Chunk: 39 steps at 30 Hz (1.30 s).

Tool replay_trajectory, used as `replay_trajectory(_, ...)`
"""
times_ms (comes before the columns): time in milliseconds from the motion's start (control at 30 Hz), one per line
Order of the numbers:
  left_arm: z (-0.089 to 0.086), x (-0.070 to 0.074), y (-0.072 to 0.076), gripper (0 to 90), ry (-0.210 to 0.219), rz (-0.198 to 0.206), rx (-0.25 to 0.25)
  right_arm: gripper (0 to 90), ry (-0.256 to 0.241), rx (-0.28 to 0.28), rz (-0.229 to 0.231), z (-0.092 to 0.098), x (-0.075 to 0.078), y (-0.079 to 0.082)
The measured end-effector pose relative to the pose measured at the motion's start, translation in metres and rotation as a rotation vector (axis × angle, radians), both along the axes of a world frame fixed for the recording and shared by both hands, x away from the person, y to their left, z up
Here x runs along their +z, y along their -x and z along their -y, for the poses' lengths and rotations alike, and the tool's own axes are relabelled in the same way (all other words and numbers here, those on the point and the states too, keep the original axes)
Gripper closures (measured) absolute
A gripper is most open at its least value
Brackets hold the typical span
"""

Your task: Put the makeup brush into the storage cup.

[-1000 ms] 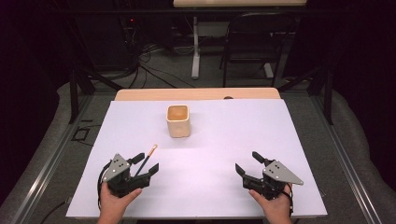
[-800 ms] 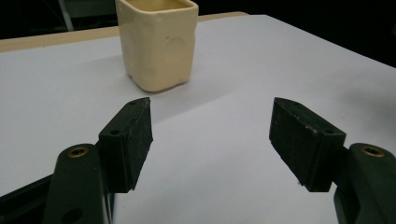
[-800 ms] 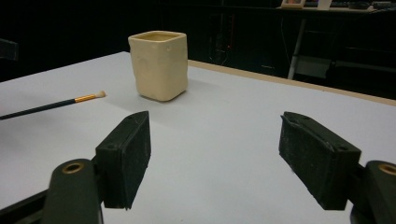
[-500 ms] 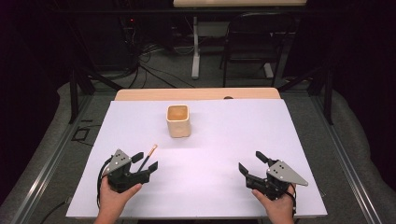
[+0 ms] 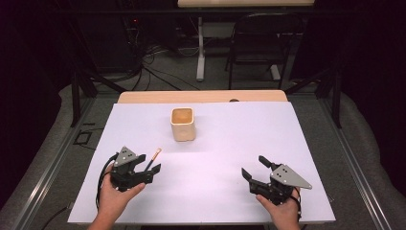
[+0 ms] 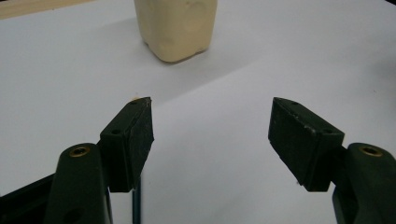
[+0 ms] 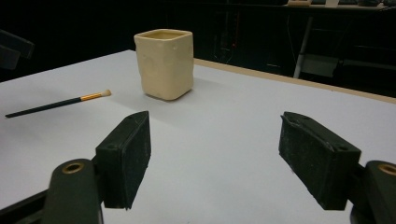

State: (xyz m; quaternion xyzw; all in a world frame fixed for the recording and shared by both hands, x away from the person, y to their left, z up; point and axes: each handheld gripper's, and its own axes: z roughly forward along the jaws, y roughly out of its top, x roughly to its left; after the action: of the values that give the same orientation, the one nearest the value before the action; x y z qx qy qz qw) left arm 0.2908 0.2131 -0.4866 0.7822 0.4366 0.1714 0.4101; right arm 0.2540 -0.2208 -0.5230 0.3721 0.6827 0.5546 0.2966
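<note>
Brush: thin dark handle w/ orange ferrule and pale tip, flat on the white table, near-left of the cup, tip end toward it, well apart from it.
Cup: cream, squarish, upright, mid-table; inside can't be read clearly, prob. empty.
Left gripper: near-left of the cup, just over the brush's handle end; jaws spread wide, nothing between them. In the left gripper view the handle seems to run under the left-hand jaw; contact hard to tell.
Right gripper: near-right of the cup, well apart from it; jaws spread, empty, held low at the table.
Progress: early. Brush not yet gripped or lifted, cup untouched.
Left to do: prob. close on the handle, lift, carry to the cup, stand it inside.
</note>
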Motion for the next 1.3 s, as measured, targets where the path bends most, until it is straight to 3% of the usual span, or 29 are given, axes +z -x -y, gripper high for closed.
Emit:
replay_trajectory(400,-0.004,0.003,-0.006,31.5,-0.051,-0.056,0.021,25.2,-0.016,-0.006,0.010,0.001,-0.001,-0.001)
replay_trajectory(533,-0.004,0.006,-0.007,32.1,-0.067,-0.078,0.027,25.3,-0.001,-0.001,-0.005,0.001,0.000,0.000)
replay_trajectory(933,-0.006,0.017,-0.011,32.6,-0.152,-0.144,0.026,25.7,-0.011,-0.003,-0.003,0.001,-0.001,-0.001)
replay_trajectory(1033,-0.006,0.018,-0.012,32.7,-0.156,-0.142,0.032,25.7,-0.014,-0.003,-0.001,0.000,-0.001,-0.001)
replay_trajectory(1300,-0.007,0.020,-0.018,32.8,-0.186,-0.195,0.037,25.7,-0.013,-0.003,-0.002,0.001,-0.001,-0.001)
